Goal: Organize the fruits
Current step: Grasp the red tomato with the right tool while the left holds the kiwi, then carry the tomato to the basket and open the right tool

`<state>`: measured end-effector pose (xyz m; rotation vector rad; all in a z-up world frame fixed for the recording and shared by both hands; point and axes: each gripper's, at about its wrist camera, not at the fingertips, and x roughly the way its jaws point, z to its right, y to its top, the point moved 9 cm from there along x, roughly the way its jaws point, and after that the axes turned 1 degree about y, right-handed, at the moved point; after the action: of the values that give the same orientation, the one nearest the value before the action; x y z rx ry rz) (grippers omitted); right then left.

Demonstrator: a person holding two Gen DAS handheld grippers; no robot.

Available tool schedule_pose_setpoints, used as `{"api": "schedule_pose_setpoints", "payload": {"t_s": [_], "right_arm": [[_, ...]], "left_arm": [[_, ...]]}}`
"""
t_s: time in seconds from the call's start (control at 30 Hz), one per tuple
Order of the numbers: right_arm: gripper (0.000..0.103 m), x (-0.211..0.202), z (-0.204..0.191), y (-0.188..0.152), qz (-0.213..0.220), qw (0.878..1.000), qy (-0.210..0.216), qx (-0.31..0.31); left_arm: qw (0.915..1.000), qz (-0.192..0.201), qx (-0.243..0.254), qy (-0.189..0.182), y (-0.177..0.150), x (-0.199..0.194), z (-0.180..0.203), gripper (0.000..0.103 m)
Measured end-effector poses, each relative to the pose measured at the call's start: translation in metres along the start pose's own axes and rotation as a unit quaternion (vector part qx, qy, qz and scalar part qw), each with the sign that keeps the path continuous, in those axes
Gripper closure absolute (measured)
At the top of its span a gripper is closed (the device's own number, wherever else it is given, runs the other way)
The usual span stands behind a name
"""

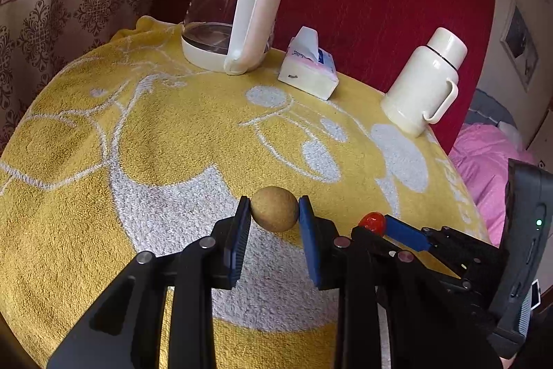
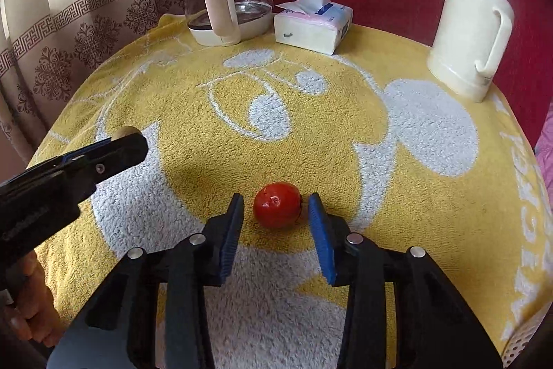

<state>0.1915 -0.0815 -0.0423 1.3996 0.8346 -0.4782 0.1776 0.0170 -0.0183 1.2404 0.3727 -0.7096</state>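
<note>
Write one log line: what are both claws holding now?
left claw: shut on kiwi | right claw: shut on tomato | towel

Each claw [image 1: 274,213] has black linkage arms, silver rivets and ribbed blue pads [image 2: 319,230].

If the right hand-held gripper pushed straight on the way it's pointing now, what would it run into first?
Probably the yellow towel just beyond the red fruit, which the right hand-held gripper already has between its fingers, since it points downward. The tissue pack stands much farther back. Depth is uncertain in this fisheye view.
</note>
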Motion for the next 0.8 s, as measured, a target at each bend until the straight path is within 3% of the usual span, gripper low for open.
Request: {"api": "schedule_pose_setpoints", "payload": {"t_s": [0.3, 0.8], "right_arm": [[0.074, -0.003, 0.001, -0.003, -0.001, 1.0, 0.007, 0.006], [0.074, -0.077, 0.029, -0.026, 0.043, 0.998, 0.003, 0.048]], "left_arm": [[1.0, -0.002, 0.002, -0.001, -0.001, 0.001, 0.001, 0.074], [0.9996, -0.005, 0.025, -0.011, -0.008, 0.001, 0.019, 0.074]]}}
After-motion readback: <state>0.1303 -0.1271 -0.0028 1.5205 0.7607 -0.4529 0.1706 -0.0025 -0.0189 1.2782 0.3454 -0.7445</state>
